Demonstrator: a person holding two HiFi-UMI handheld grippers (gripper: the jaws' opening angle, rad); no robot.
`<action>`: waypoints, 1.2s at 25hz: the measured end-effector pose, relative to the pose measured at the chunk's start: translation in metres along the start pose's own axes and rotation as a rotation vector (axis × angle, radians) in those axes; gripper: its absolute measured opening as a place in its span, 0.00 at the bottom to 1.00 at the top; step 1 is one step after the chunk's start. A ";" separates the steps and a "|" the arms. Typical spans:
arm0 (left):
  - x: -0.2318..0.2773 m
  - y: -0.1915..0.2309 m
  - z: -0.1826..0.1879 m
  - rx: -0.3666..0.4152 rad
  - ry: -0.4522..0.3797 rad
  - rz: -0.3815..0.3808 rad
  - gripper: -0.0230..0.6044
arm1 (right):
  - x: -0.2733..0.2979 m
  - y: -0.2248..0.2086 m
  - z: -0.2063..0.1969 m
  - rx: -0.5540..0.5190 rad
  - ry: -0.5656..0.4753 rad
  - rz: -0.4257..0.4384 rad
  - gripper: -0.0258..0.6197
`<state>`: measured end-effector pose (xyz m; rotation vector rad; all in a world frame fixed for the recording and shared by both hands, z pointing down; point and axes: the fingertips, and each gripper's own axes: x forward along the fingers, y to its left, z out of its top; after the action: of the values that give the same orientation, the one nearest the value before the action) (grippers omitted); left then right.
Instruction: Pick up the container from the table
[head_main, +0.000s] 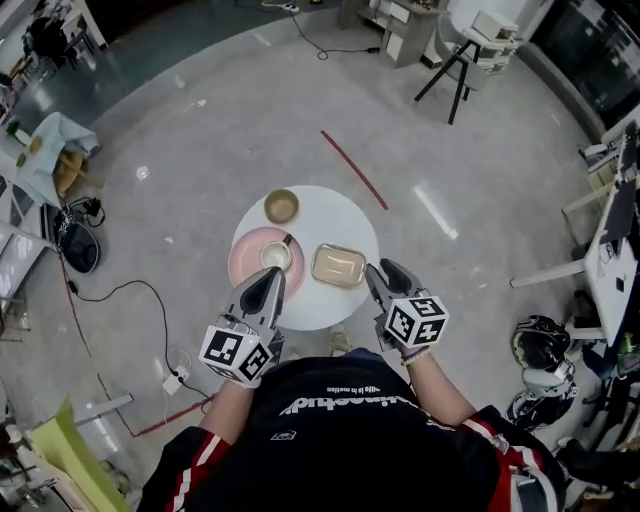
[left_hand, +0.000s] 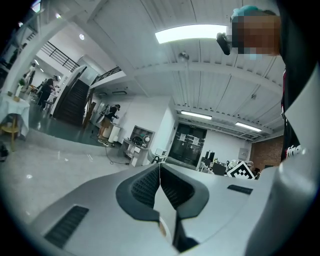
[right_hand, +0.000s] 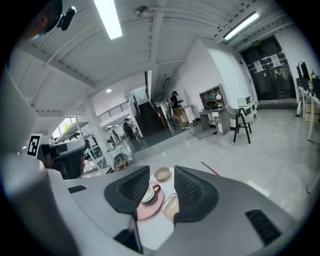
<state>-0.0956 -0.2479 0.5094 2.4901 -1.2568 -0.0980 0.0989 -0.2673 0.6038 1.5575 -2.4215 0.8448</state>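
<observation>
A shallow rectangular beige container (head_main: 338, 265) lies on the round white table (head_main: 345, 215), right of centre. In the right gripper view the container (right_hand: 170, 205) shows low between the jaws, still some way ahead. My right gripper (head_main: 384, 270) hovers at the table's near right edge, just beside the container, open with nothing between its pads. My left gripper (head_main: 270, 281) hangs over the near left edge beside the pink plate (head_main: 246, 262). Seen from its own camera, the left gripper (left_hand: 160, 167) points level across the room, shut and empty.
A white cup (head_main: 275, 257) stands on the pink plate, and a tan bowl (head_main: 281, 206) sits at the table's far side. On the floor are a red tape line (head_main: 355, 170), a black cable (head_main: 120, 295) at left and helmets (head_main: 540, 345) at right.
</observation>
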 end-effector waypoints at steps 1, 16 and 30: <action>0.002 0.000 -0.001 0.000 0.001 0.005 0.08 | 0.003 -0.006 -0.006 0.005 0.018 -0.003 0.30; 0.052 -0.023 -0.016 0.027 0.005 0.086 0.08 | 0.058 -0.102 -0.100 0.070 0.255 0.025 0.30; 0.071 -0.027 -0.033 0.056 0.021 0.157 0.08 | 0.104 -0.159 -0.192 0.279 0.468 0.018 0.30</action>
<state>-0.0251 -0.2798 0.5380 2.4217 -1.4591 0.0026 0.1562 -0.2980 0.8661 1.2333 -2.0485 1.4175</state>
